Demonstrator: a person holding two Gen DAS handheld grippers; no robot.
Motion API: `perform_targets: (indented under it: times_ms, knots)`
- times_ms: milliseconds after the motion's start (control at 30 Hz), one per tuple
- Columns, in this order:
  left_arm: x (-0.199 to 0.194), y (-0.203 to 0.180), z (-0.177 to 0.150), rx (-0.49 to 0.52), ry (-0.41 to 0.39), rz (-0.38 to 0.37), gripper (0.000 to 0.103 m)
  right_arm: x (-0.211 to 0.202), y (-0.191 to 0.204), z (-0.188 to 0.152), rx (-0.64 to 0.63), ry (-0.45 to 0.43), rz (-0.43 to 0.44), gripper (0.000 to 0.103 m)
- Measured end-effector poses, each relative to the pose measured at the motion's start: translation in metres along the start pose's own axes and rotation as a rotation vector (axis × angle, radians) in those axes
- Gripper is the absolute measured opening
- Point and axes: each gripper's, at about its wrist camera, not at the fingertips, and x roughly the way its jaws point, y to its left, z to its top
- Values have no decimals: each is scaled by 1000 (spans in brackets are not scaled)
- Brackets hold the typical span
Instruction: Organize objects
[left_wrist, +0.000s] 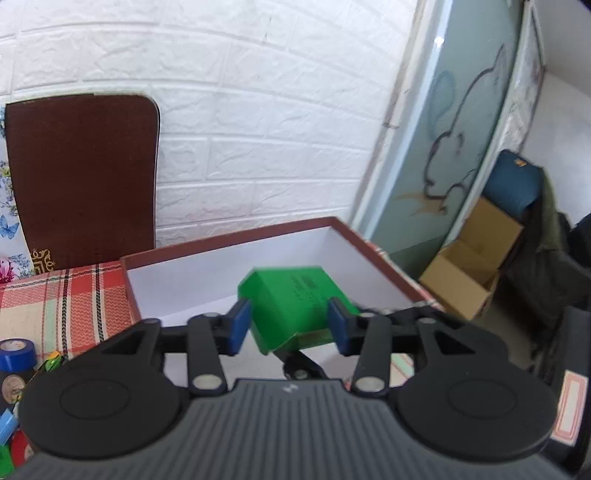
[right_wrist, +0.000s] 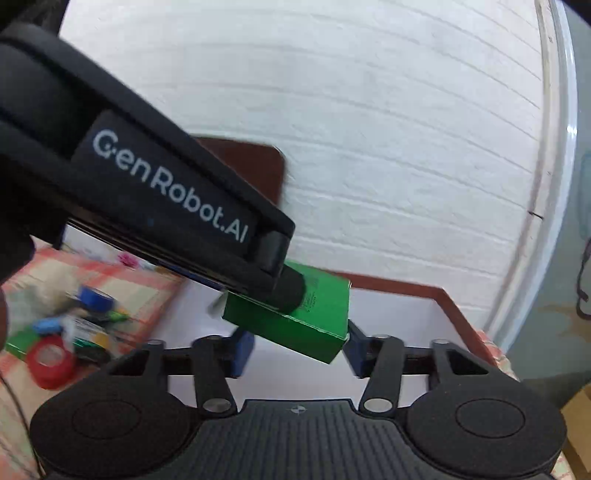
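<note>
The left gripper (left_wrist: 290, 325) holds a green box (left_wrist: 295, 306) clamped in its jaws above the white-lined open box (left_wrist: 229, 273); the right gripper's (right_wrist: 297, 349) jaws stand apart beside it.

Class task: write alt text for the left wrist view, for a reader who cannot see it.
The left hand-held gripper grips a green box between its blue pads above an open white-lined storage box. The storage box sits on a plaid tablecloth before a white brick wall.
</note>
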Motion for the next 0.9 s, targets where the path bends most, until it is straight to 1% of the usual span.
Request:
perform_targets:
  times_ms: [33, 67, 100, 167, 200, 233, 300, 333, 400, 433, 467, 533, 567, 633, 667, 700, 767, 833, 900]
  knots:
    - [8, -2, -1, 2, -7, 31, 52, 3, -9, -8, 2, 8, -33, 74]
    - [16, -1, -2, 0, -18, 54, 53, 8, -16, -14, 7, 23, -53, 71]
    - [21, 2, -2, -3, -34, 72, 58, 11, -25, -18, 27, 37, -61, 71]
    - [26, 6, -5, -8, -64, 109, 62, 10, -41, -25, 96, 34, -56, 71]
    - [30, 8, -6, -8, -61, 129, 62, 7, -48, -28, 127, 25, -62, 71]
    - [37, 10, -9, -10, -47, 143, 62, 3, -53, -31, 153, 7, -65, 71]
    - [44, 14, -15, -29, -22, 156, 62, -9, -61, -39, 202, -65, -72, 71]
    - [43, 15, -19, -40, -19, 151, 62, -10, -51, -41, 225, -105, -84, 73]
    - [28, 12, -28, -34, -40, 132, 62, -34, -55, -48, 291, -182, -99, 86]
    - [17, 9, -33, -15, -58, 126, 62, -43, -57, -53, 330, -204, -107, 99]
    - [4, 5, -39, 8, -78, 120, 62, -57, -61, -62, 373, -219, -112, 102]
    - [-24, 0, -54, 42, -111, 97, 65, -68, -63, -75, 472, -225, -128, 102]
    - [-36, -1, -62, 54, -122, 86, 68, -74, -62, -83, 528, -202, -154, 102]
    - [-59, -2, -80, 68, -138, 89, 72, -86, -60, -102, 609, -129, -186, 102]
    - [-68, -1, -90, 65, -139, 92, 75, -83, -59, -109, 617, -101, -189, 102]
    - [-75, 1, -99, 59, -128, 95, 77, -84, -54, -112, 596, -76, -188, 102]
    - [-84, 5, -119, 45, -84, 106, 77, -88, -41, -112, 530, -34, -198, 102]
    - [-88, 10, -137, 24, -34, 124, 77, -99, -29, -111, 500, -55, -210, 102]
    - [-92, 13, -152, 4, 4, 133, 77, -112, -20, -111, 504, -124, -214, 102]
